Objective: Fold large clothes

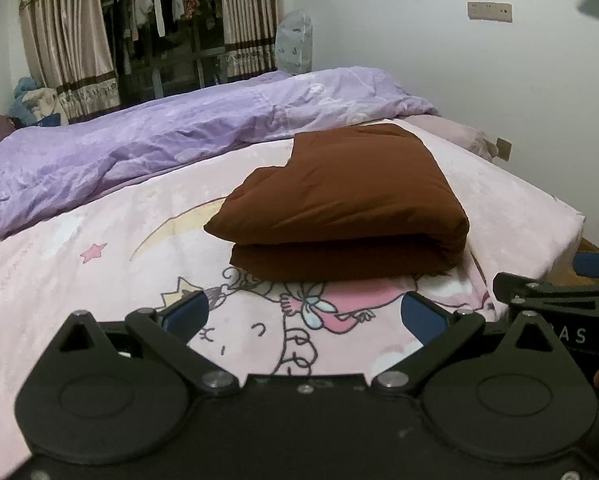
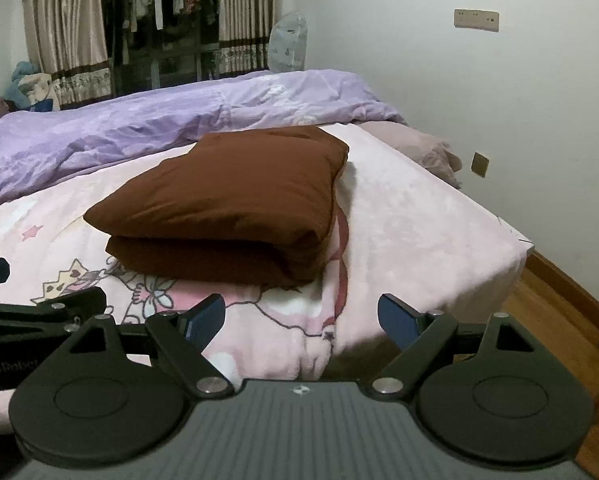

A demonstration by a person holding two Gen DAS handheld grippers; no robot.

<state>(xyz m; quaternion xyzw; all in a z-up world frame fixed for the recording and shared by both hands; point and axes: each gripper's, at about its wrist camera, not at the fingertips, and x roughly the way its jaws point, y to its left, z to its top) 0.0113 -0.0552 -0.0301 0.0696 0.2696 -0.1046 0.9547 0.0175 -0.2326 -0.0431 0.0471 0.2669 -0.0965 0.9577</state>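
Observation:
A brown garment [image 1: 347,204] lies folded into a thick rectangular stack on the pink cartoon-print bed sheet [image 1: 99,280]. It also shows in the right wrist view [image 2: 227,204]. My left gripper [image 1: 305,314] is open and empty, held back from the near edge of the stack. My right gripper [image 2: 301,318] is open and empty, near the bed's front right corner, short of the stack. The right gripper shows at the right edge of the left wrist view [image 1: 571,288], and the left gripper at the left edge of the right wrist view [image 2: 23,300].
A crumpled purple duvet [image 1: 139,144] lies across the far half of the bed. A pink pillow [image 2: 423,148] sits at the wall side. The bed corner [image 2: 515,248] drops to a wooden floor [image 2: 559,320]. Curtains [image 1: 71,52] and a window stand beyond.

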